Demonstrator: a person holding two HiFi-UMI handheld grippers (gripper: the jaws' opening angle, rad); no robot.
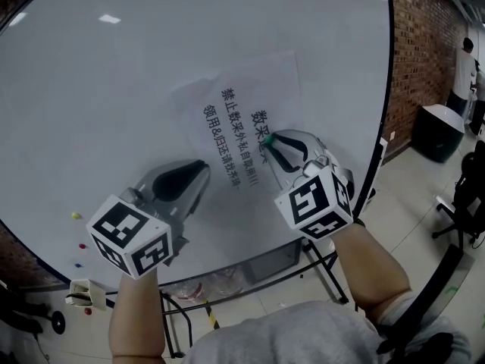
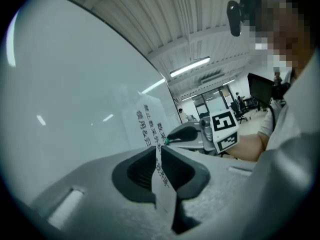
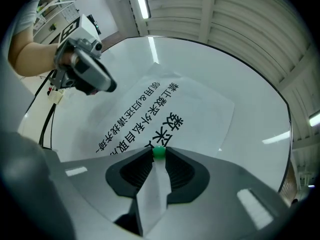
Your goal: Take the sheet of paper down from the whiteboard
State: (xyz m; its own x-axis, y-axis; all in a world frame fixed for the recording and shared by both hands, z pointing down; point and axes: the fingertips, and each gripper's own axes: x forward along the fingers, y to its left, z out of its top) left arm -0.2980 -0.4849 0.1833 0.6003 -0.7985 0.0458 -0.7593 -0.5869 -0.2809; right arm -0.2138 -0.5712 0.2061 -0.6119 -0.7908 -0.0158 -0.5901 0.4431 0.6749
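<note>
A white sheet of paper (image 1: 242,105) with black printed characters lies flat against the whiteboard (image 1: 98,112). A small green magnet (image 1: 267,138) sits on the sheet's right side. My right gripper (image 1: 269,144) points at the board with its fingertips closed on that magnet (image 3: 159,152), the paper (image 3: 195,99) spread behind it. My left gripper (image 1: 198,174) is lower left on the sheet, shut on the paper's edge. In the left gripper view a strip of the paper (image 2: 161,176) runs between the pinched jaws of the left gripper (image 2: 159,151), with the right gripper (image 2: 187,134) beyond.
A few small coloured magnets (image 1: 76,215) dot the board's lower left. The board's metal stand (image 1: 318,256) is below. A brick wall (image 1: 424,44), a black bin (image 1: 439,131), an office chair (image 1: 462,196) and a standing person (image 1: 462,67) are at the right.
</note>
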